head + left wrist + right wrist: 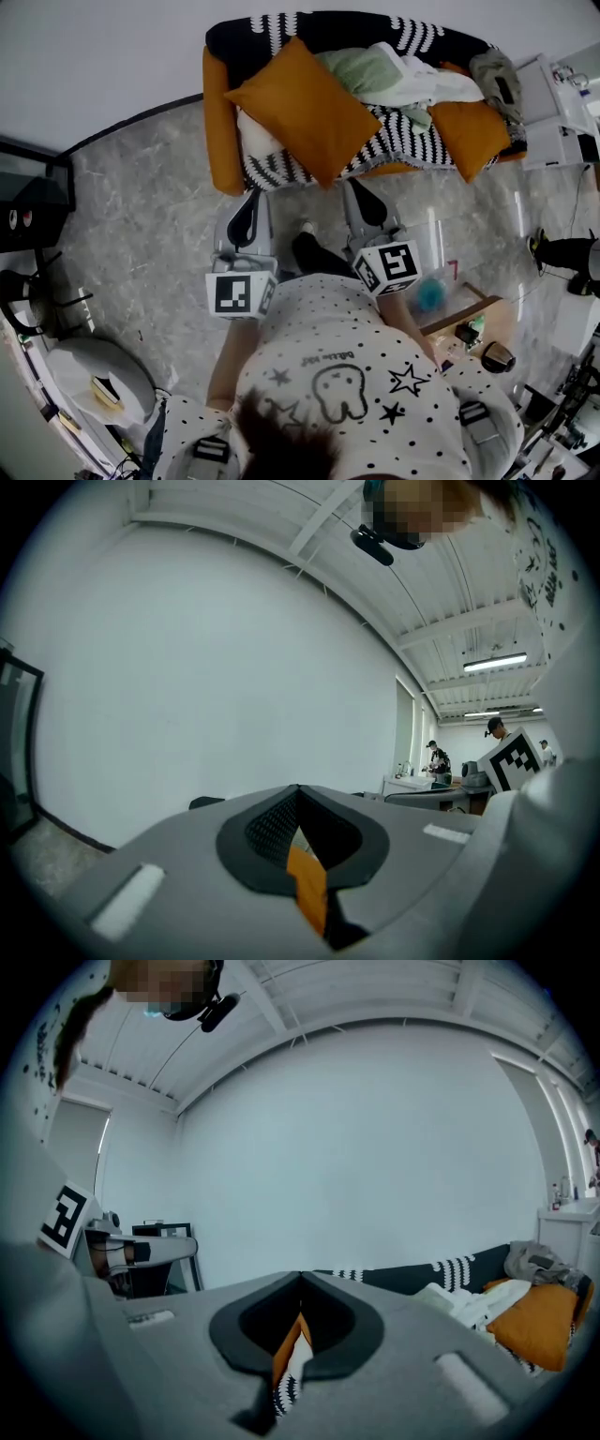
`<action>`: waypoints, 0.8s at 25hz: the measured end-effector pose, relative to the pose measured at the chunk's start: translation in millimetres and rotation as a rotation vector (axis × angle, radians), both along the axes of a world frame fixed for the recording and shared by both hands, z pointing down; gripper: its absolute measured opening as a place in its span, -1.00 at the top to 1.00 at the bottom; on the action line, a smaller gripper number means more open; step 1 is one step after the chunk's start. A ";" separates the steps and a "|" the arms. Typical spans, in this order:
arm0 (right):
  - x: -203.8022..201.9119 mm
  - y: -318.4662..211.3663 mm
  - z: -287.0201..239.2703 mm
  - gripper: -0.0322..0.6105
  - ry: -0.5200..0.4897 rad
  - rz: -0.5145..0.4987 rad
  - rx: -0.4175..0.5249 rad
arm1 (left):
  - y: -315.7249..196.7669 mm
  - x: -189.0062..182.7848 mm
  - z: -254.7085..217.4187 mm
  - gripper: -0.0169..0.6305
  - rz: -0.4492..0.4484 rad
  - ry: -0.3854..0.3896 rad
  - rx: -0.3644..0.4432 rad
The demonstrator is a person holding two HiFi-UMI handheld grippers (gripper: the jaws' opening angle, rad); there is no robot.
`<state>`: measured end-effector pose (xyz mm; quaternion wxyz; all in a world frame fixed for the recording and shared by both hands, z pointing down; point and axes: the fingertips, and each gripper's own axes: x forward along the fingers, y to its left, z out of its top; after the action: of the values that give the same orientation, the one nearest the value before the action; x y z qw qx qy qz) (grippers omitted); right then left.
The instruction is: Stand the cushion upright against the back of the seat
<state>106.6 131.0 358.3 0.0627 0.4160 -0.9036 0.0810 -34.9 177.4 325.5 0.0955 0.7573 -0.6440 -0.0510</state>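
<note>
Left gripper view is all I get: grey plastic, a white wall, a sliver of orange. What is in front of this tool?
Observer: A sofa with a black-and-white patterned cover. A large square orange fabric cushion lies cornerwise across its seat.
Operator: Is my tool touching that cushion?
Observer: No. The head view shows the left tool closed and empty, its tip near the sofa's front edge and clear of the cushion.
Operator: Is there a second tool?
Observer: Yes. The right tool, also closed and empty, points at the sofa beside the cushion's lowest corner.
Operator: Anything else on the seat?
Observer: A smaller orange cushion at the right end, and crumpled pale green and white cloth behind it.
</note>
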 end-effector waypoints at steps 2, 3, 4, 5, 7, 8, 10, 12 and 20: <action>3.1 -11.4 -1.9 0.92 0.000 -0.007 0.004 | -9.8 3.4 -0.9 0.96 -0.007 -0.002 0.001; 5.4 -17.2 -2.3 0.92 -0.001 -0.009 0.004 | -14.7 5.4 -1.8 0.96 -0.011 -0.002 0.002; 8.1 -22.8 -2.3 0.92 -0.002 -0.012 0.003 | -19.6 7.7 -2.8 0.96 -0.014 -0.003 0.004; 11.0 -27.8 -1.9 0.92 -0.004 -0.014 0.002 | -24.1 10.3 -3.8 0.96 -0.018 -0.005 0.007; 15.9 -35.3 -0.4 0.92 -0.007 -0.023 0.000 | -31.9 14.8 -5.0 0.96 -0.028 -0.010 0.014; 17.1 -38.1 0.5 0.92 -0.007 -0.030 0.000 | -35.0 16.2 -5.1 0.96 -0.034 -0.011 0.017; 17.7 -43.0 2.2 0.92 -0.006 -0.043 0.002 | -39.9 17.5 -4.8 0.96 -0.046 -0.013 0.022; 17.3 -48.9 3.8 0.92 -0.008 -0.050 -0.001 | -44.7 17.7 -4.8 0.96 -0.057 -0.011 0.026; 0.3 -66.3 10.1 0.92 0.005 -0.076 -0.020 | -66.0 7.4 0.8 0.96 -0.065 0.006 0.013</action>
<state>106.8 64.7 368.3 0.0722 0.3808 -0.9178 0.0867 -27.4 111.4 326.2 0.0906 0.7365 -0.6676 -0.0604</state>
